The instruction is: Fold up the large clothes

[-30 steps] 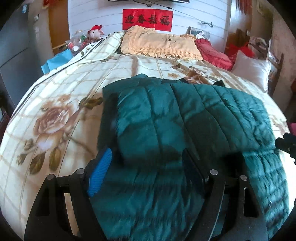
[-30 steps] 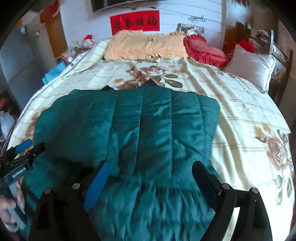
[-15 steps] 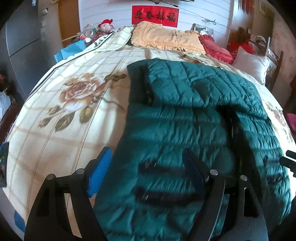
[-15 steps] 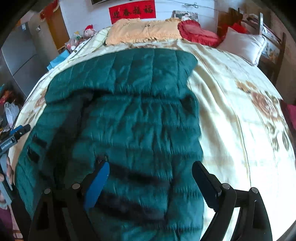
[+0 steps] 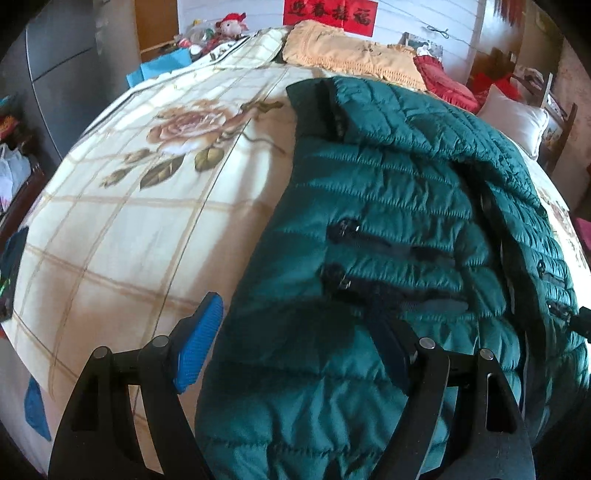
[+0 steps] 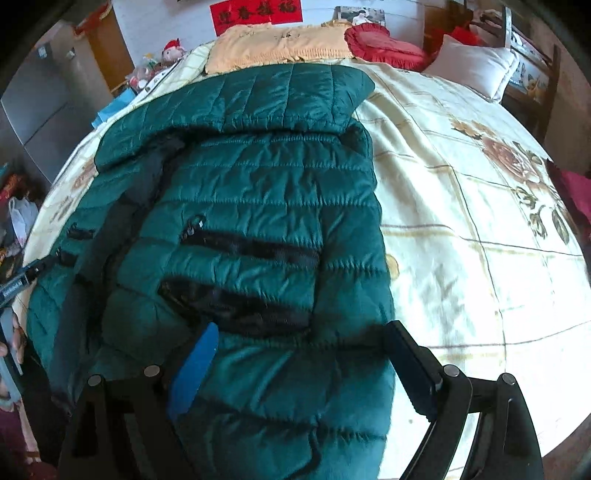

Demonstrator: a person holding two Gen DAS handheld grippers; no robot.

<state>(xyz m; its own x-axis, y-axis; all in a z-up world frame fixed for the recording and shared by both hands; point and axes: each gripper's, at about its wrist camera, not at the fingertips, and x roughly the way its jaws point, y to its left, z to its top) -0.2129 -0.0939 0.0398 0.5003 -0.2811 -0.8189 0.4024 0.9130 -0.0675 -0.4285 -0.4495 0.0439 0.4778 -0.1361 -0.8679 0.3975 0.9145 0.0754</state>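
A dark green quilted jacket (image 5: pixel 388 206) (image 6: pixel 258 206) lies front up on the bed, its zip pockets showing and its far part folded back over itself. My left gripper (image 5: pixel 295 350) hangs open over the jacket's near left edge; the blue pad (image 5: pixel 199 347) is over the sheet, the dark finger (image 5: pixel 391 354) over the fabric. My right gripper (image 6: pixel 303 365) stands open above the near right part of the jacket, nothing pinched. The left gripper's body (image 6: pixel 22 277) and a hand (image 6: pixel 7 347) show at the right wrist view's left edge.
The bed (image 5: pixel 129 229) has a cream floral checked cover. At its head lie an orange blanket (image 6: pixel 280 44), a red cushion (image 6: pixel 384 48) and a white pillow (image 6: pixel 472 66). A grey cabinet (image 5: pixel 66 74) stands at the left, with a plush toy (image 5: pixel 231 26) nearby.
Both grippers have drawn back toward the near edge of the bed and sunk a little. The jacket's pocketed lower front has come into view. Both stayed open.
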